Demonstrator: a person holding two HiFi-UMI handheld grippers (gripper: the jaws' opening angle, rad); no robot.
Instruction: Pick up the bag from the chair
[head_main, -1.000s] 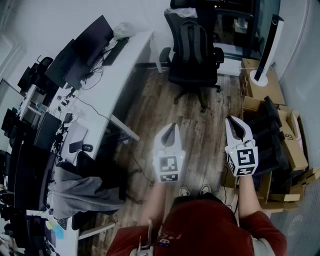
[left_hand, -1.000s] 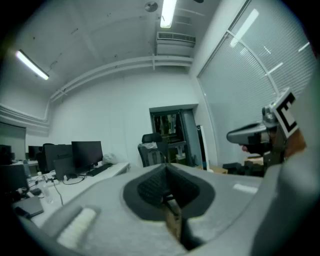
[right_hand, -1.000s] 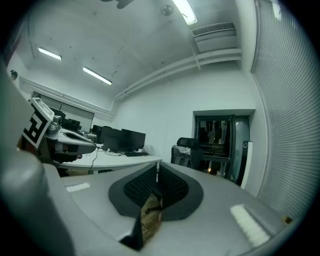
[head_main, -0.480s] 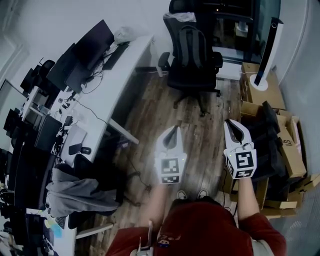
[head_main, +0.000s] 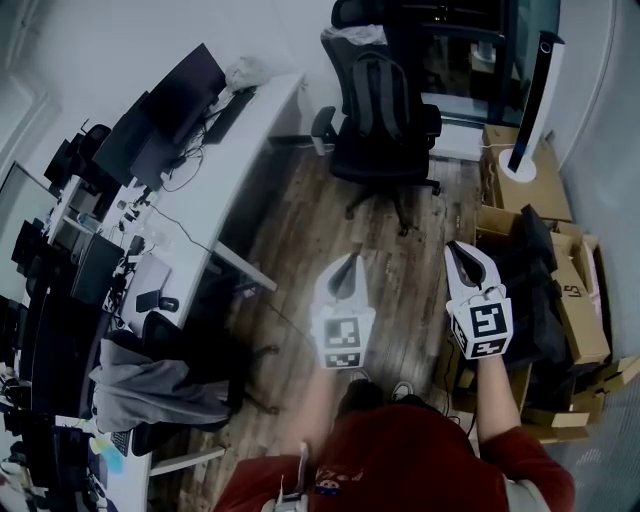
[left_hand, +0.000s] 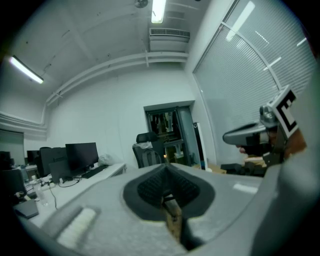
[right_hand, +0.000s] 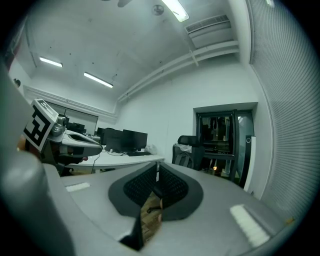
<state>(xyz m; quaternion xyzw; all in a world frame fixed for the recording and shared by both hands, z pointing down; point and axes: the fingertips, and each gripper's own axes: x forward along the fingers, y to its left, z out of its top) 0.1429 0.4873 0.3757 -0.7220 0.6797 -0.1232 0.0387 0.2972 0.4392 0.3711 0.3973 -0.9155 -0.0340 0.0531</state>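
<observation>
A dark backpack (head_main: 383, 85) sits upright on the black office chair (head_main: 385, 155) at upper centre. Below, well apart from it, the left gripper (head_main: 349, 260) and right gripper (head_main: 455, 248) hang over the wooden floor (head_main: 300, 215), fingers together. A white bench (head_main: 228, 160) with monitors (head_main: 160, 100) runs down the left, and cardboard boxes (head_main: 578, 305) are stacked at the right.

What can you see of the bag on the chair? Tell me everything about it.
The bag is a dark grey backpack, soft fabric by the look of it. It stands upright on the seat of the black office chair and leans against the backrest. Two paler straps run down the side facing the room. As far as the head view shows, only the chair touches it. The picture is too dim to tell whether it is zipped.
</observation>
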